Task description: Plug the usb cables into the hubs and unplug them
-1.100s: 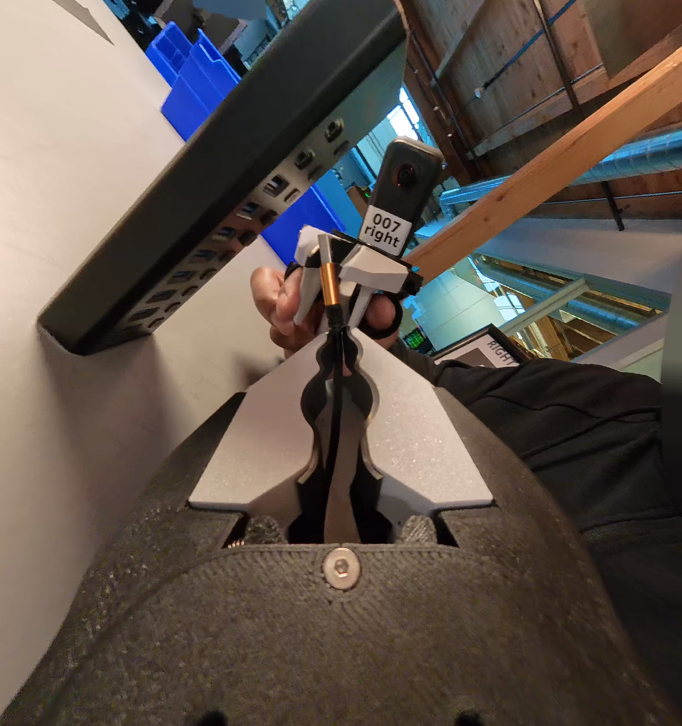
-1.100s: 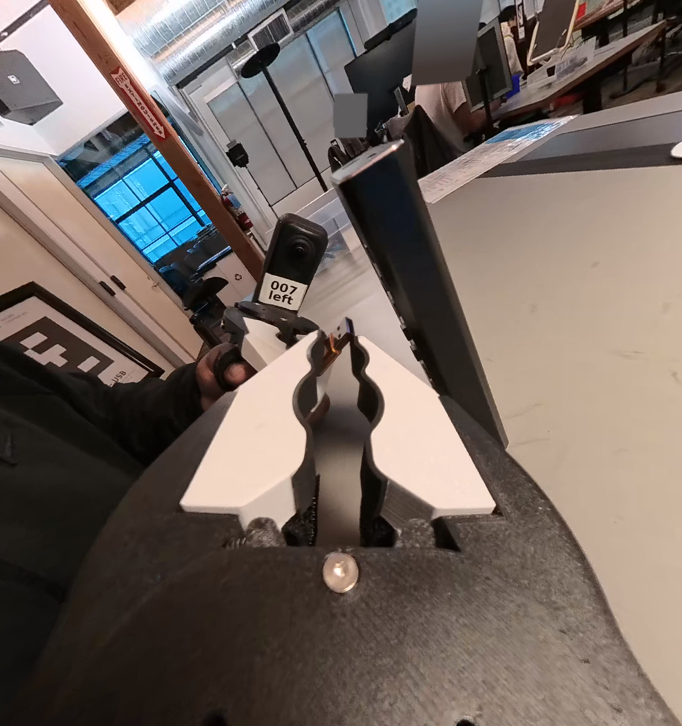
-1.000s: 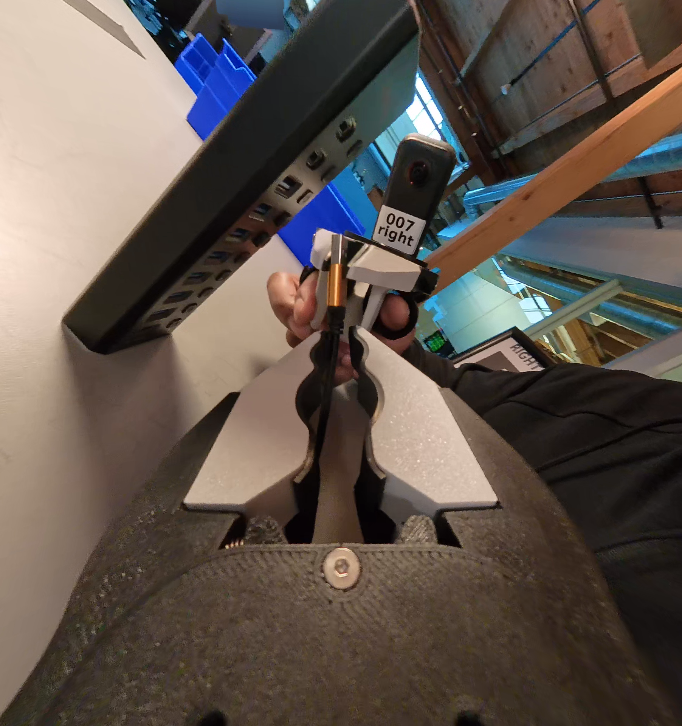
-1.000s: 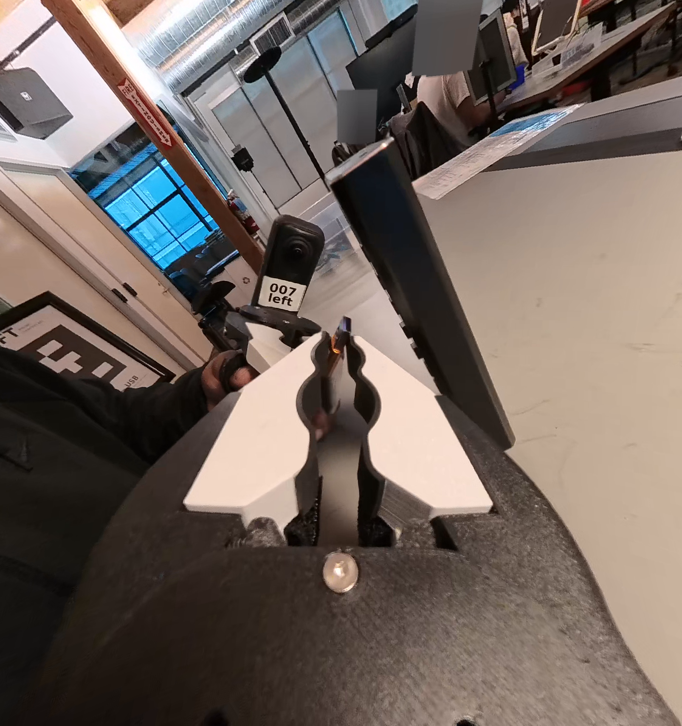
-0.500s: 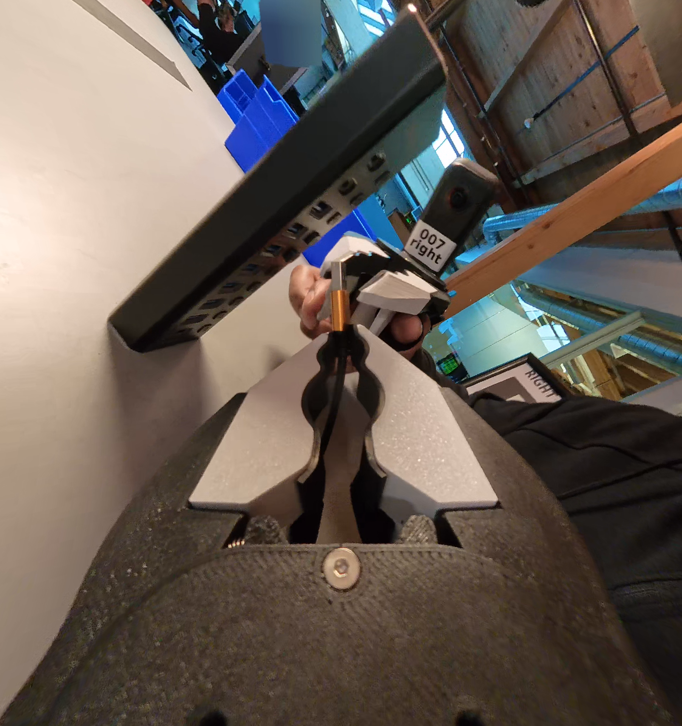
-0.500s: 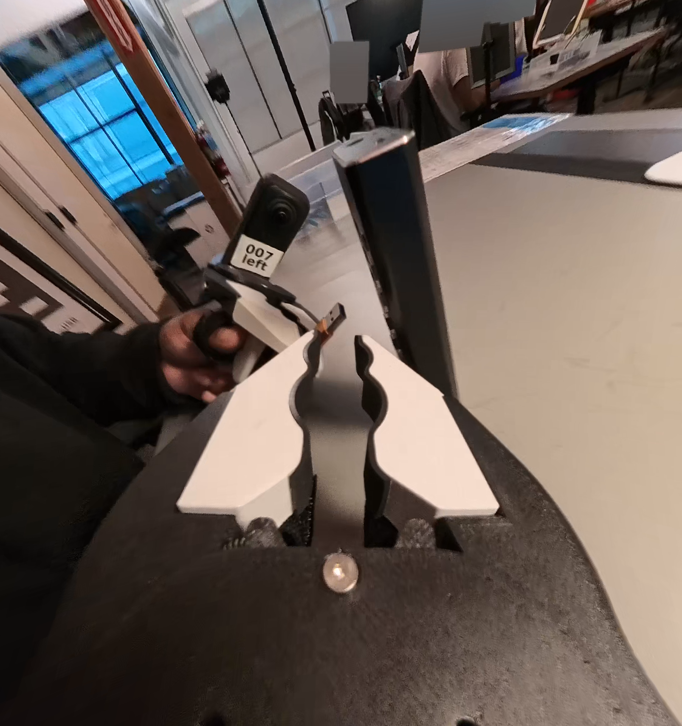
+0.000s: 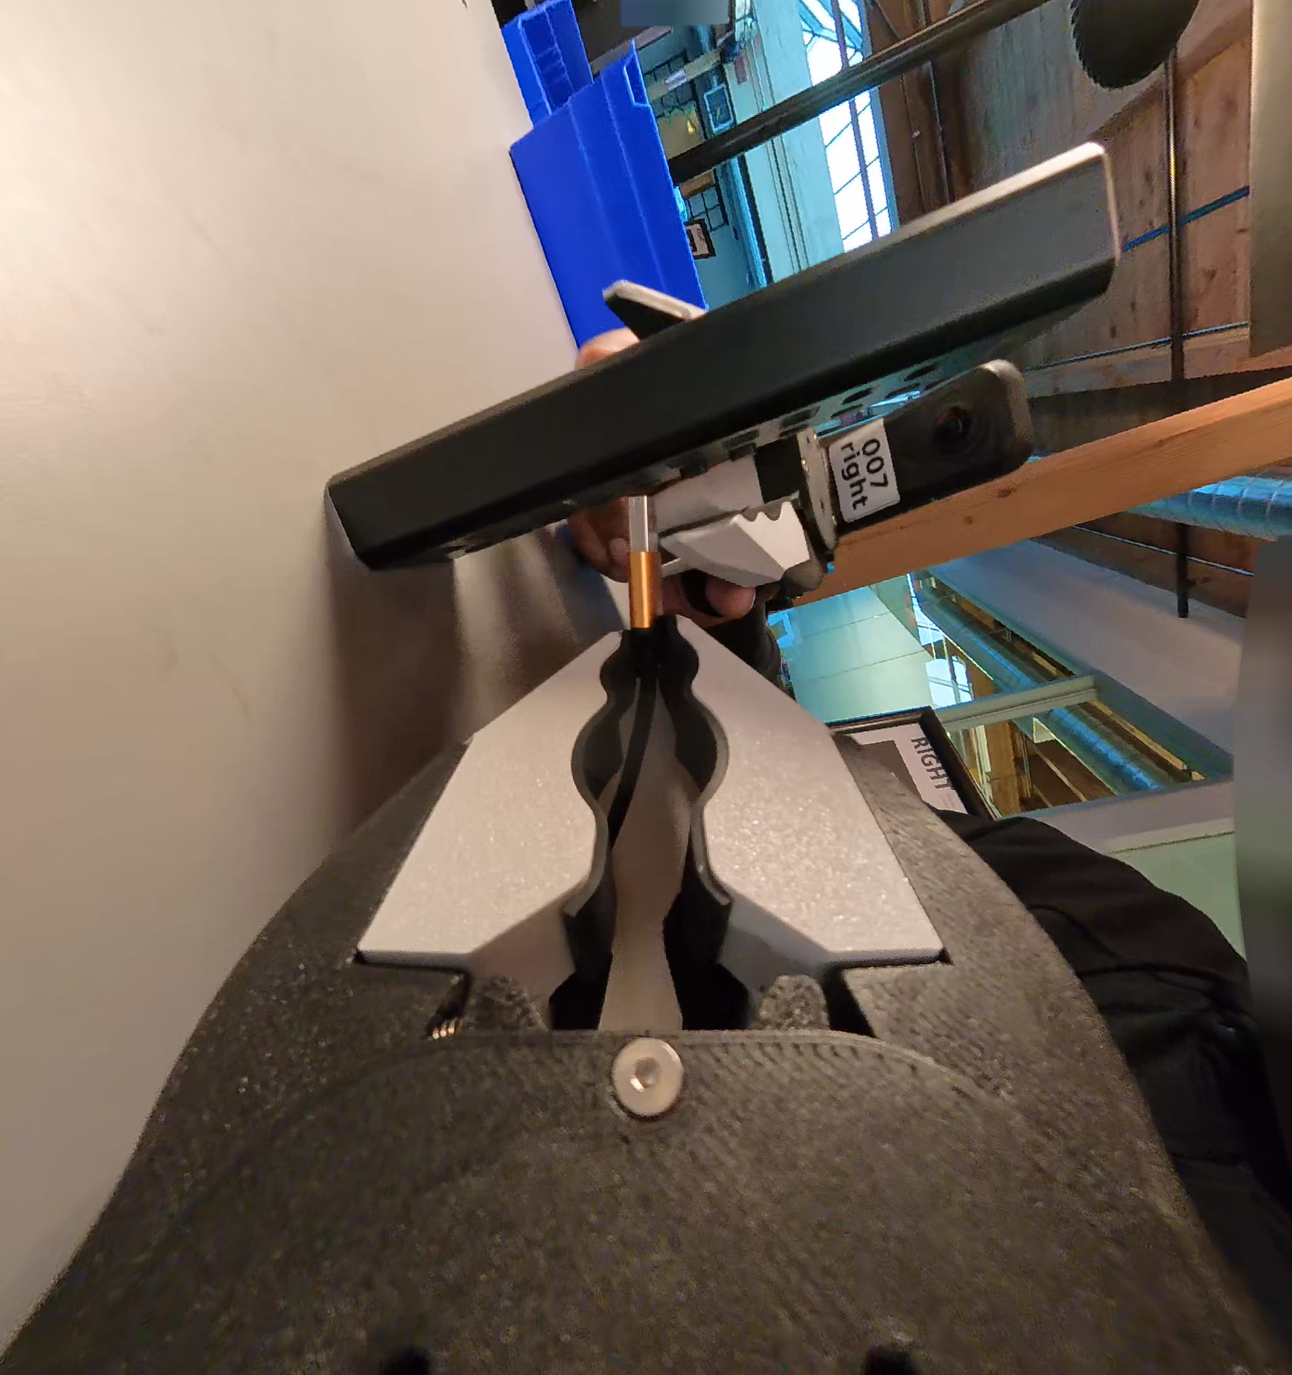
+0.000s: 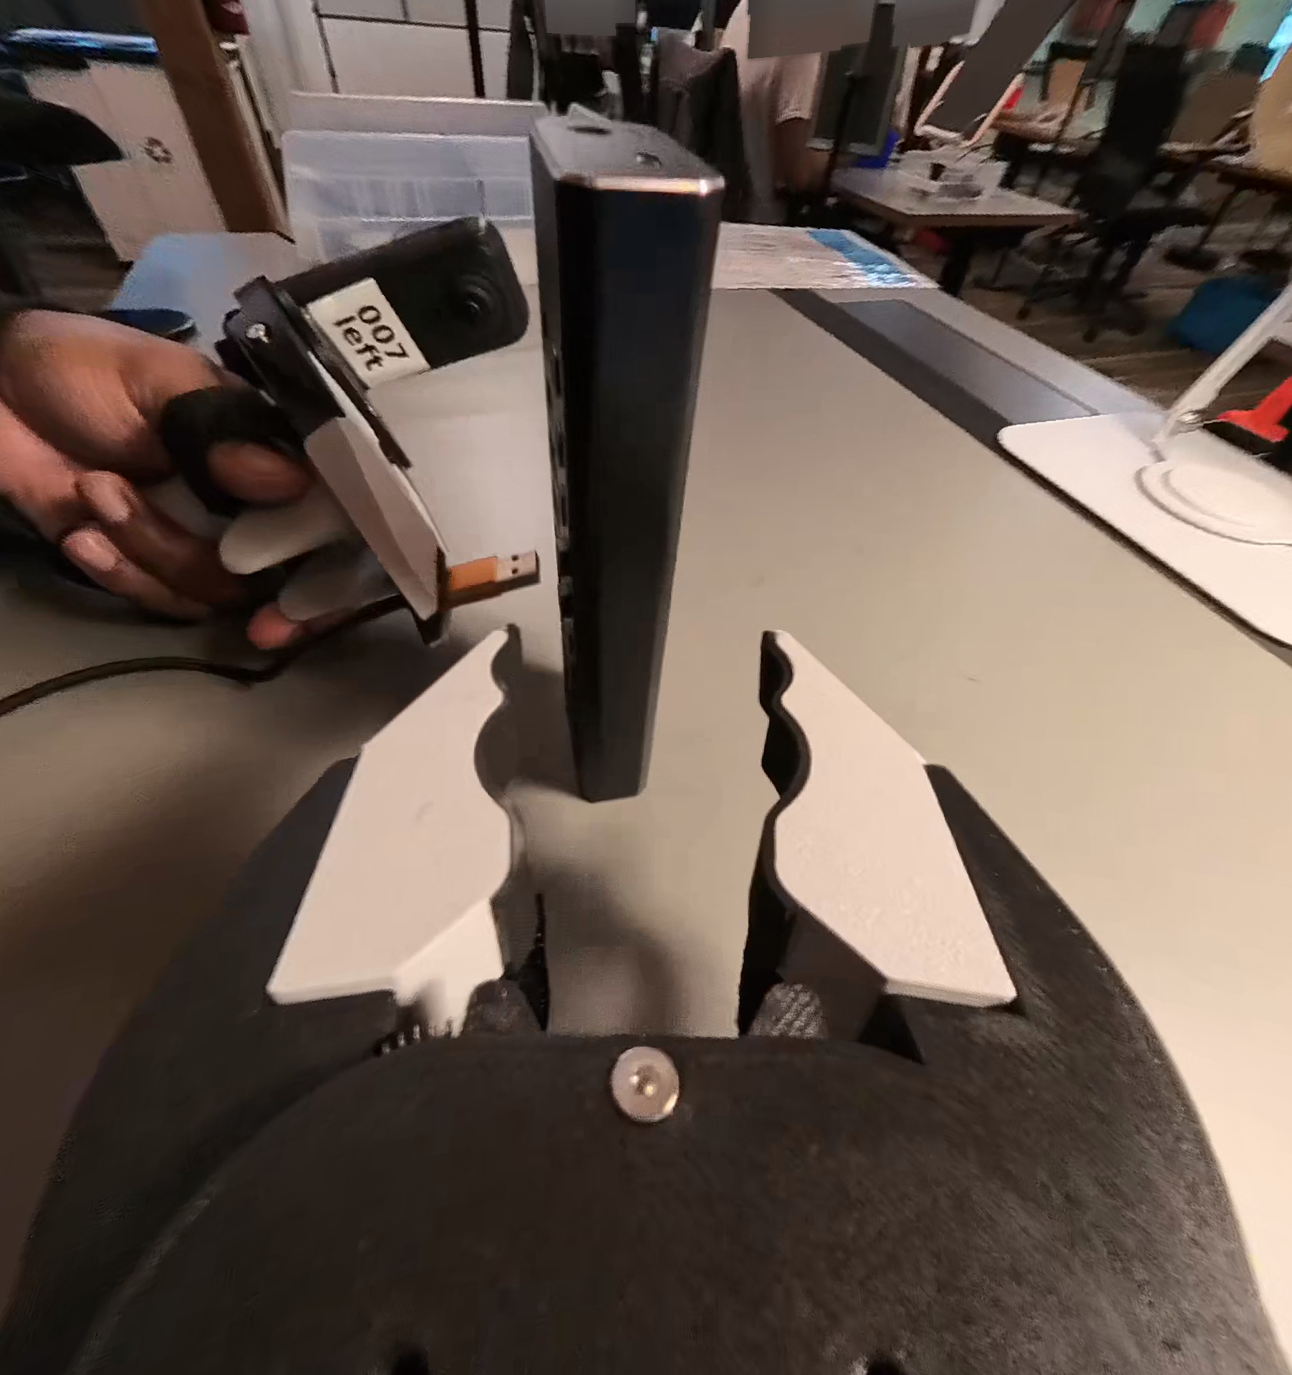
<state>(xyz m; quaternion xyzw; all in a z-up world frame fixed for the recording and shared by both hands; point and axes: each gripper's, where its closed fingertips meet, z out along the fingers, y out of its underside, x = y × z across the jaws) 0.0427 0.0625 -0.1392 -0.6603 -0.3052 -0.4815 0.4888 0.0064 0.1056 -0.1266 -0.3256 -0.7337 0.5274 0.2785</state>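
Observation:
The black hub (image 8: 621, 446) stands on its long edge on the grey table (image 8: 888, 595), its port side facing left. My right gripper (image 8: 639, 647) is open and empty, one finger on each side of the hub's near end. My left gripper (image 7: 649, 641) is shut on the black USB cable just behind its orange-collared plug (image 7: 641, 573). The plug (image 8: 490, 573) points at the hub's port side (image 7: 702, 402), with its metal tip a short gap away. In the left wrist view the right gripper's fingers (image 7: 732, 532) show on both sides of the hub.
The cable (image 8: 107, 677) trails over the table at the left. A white monitor base (image 8: 1149, 506) lies at the right. Blue bins (image 7: 598, 186) and a clear plastic box (image 8: 405, 171) stand beyond the hub. A person's hand (image 8: 107, 476) holds the left gripper. The white monitor base (image 8: 1149, 506) is closer to my right gripper, around 35 cm from its tips; the left tips are 40 cm off.
My right gripper let go of the plug, opened wide and swung round to straddle the hub's end. My left gripper kept the cable and turned the plug toward the port side.

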